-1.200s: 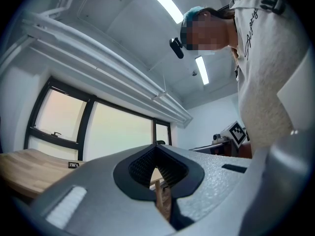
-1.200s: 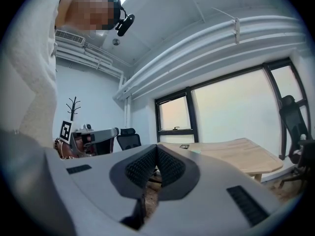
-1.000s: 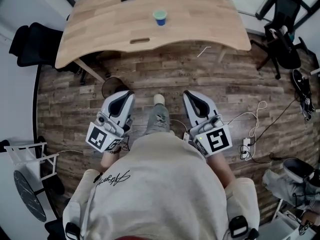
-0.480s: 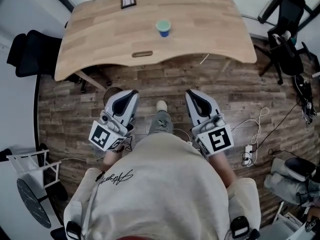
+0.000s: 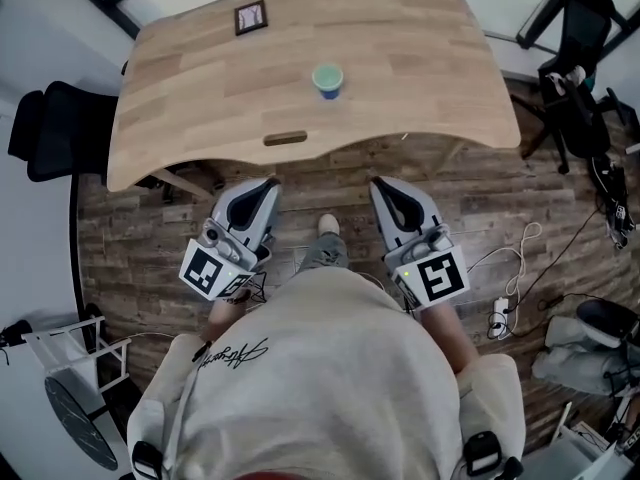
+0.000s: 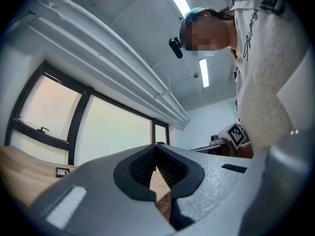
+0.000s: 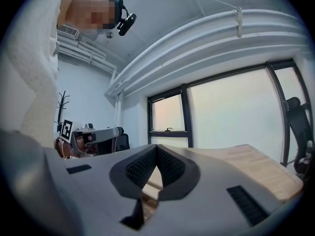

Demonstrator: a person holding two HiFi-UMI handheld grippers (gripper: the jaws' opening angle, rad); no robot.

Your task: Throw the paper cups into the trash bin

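The paper cup point(image 5: 327, 78), blue with a green inside, stands upright and alone about the middle of the wooden table point(image 5: 430, 58). A slot point(image 5: 285, 138) is cut through the top by the near edge, a little left of the cup. A small dark-framed card point(image 5: 251, 17) lies flat towards the far left corner.

The person stands just short of the near edge with a claw in each hand. The left gripper point(image 5: 264, 183) and the right gripper point(image 5: 383, 183) both point towards the table over the plank floor, well apart from the cup. Each is clenched tight, tips meeting, with nothing between them.

A black chair point(image 5: 50, 128) sits off the table's left edge, and loose cables point(image 5: 515, 268) trail across the floor to the right.
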